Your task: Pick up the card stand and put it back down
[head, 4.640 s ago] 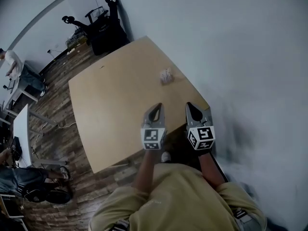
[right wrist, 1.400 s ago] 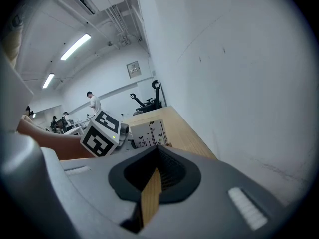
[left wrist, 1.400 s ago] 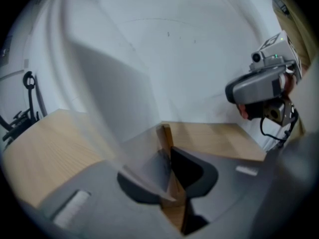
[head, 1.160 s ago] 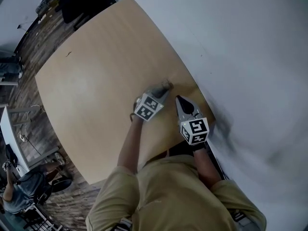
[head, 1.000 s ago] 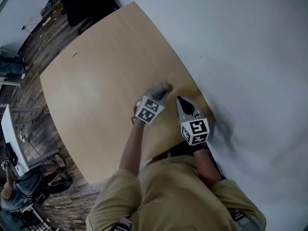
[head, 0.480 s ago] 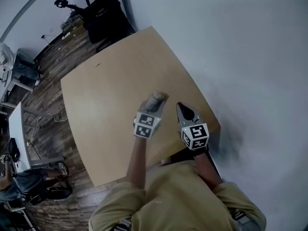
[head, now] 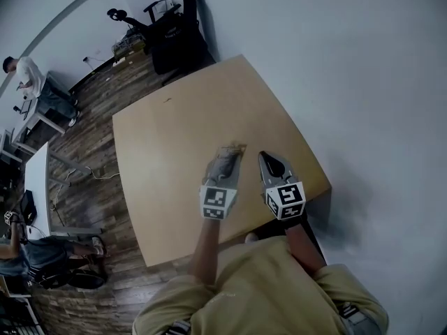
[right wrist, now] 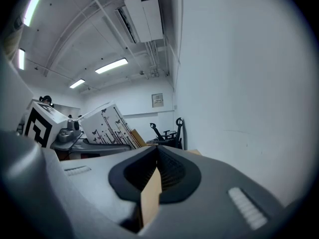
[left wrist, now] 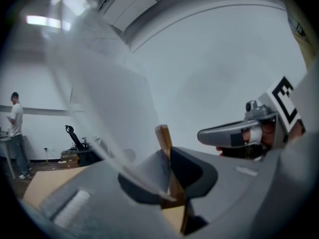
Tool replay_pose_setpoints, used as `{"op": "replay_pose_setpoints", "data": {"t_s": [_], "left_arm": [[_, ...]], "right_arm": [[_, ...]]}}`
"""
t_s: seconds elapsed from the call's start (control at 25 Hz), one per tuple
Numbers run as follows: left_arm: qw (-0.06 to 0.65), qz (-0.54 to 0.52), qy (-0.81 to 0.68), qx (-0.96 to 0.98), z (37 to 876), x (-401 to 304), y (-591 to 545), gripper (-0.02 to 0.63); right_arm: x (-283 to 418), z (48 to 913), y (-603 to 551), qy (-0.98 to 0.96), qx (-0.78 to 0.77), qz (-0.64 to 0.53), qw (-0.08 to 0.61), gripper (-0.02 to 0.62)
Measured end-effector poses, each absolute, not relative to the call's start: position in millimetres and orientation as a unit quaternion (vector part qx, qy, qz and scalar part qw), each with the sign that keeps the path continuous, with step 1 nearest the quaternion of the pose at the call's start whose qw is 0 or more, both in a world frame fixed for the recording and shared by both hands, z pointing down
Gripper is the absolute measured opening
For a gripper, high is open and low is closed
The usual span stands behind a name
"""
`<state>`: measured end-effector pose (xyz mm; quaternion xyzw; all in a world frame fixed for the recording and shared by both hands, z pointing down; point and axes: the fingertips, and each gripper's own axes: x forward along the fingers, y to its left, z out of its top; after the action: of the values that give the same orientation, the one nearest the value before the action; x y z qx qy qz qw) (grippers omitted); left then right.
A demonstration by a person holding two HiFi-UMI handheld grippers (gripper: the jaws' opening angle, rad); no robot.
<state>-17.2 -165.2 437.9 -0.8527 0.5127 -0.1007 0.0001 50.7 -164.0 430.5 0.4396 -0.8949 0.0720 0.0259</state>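
Observation:
The card stand [head: 230, 148] is a printed card in a clear panel on a small wooden base. My left gripper [head: 225, 156] is shut on it and holds it up above the tan table [head: 160, 145]. In the left gripper view the jaws [left wrist: 169, 156] pinch the wooden base [left wrist: 163, 136], and the clear panel [left wrist: 99, 98] slants up to the left. My right gripper [head: 266, 157] hovers just right of it, shut and with nothing in it. The right gripper view shows the stand's butterfly-printed card [right wrist: 107, 126] to the left of its jaws [right wrist: 157, 151].
A white wall runs close along the table's right side. Black chairs and gear [head: 174, 33] stand beyond the far corner. One person [head: 21, 72] stands far left by a desk, and another [head: 35, 260] sits lower left on the wood floor side.
The left gripper, shut on the card stand, has come off the table and swung from pointing right to pointing straight ahead. The right gripper has barely moved.

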Motion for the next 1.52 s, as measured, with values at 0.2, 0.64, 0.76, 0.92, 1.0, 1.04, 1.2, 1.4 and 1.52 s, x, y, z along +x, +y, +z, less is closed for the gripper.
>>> {"op": "replay_pose_setpoints", "data": {"t_s": [0.2,0.64,0.76,0.92,1.0,1.04,1.2,1.4,1.52], "left_arm": [[0.009,-0.083,0.525,-0.847,420,-33,-141,0.056],[0.02,-0.053,0.579,-0.813,396,-68,-89,0.054],[0.015,-0.054,0.612,-0.789,395,-85,-82,0.053],[0.005,-0.049,0.664,-0.746,386,-114,-72,0.051],[0.003,-0.053,0.688,-0.724,382,-127,-67,0.051],[0.002,-0.055,0.699,-0.713,380,-130,-65,0.051],[-0.003,-0.059,0.752,-0.657,375,-144,-55,0.051],[-0.011,-0.067,0.799,-0.597,379,-165,-31,0.051],[-0.016,-0.071,0.817,-0.572,379,-170,-12,0.051]], "right_arm": [[40,409,-146,-0.899,0.435,0.055,0.014,0.005],[0,397,-105,-0.925,0.378,0.031,0.037,0.005],[-21,397,-98,-0.941,0.335,0.031,0.043,0.005],[-56,391,-93,-0.96,0.274,0.034,0.047,0.005],[-69,386,-92,-0.968,0.244,0.037,0.042,0.005],[-73,384,-93,-0.972,0.229,0.037,0.04,0.005],[-88,378,-98,-0.985,0.164,0.041,0.034,0.005],[-113,375,-88,-0.994,0.098,0.048,0.023,0.005],[-122,374,-75,-0.996,0.07,0.056,0.017,0.005]]}}
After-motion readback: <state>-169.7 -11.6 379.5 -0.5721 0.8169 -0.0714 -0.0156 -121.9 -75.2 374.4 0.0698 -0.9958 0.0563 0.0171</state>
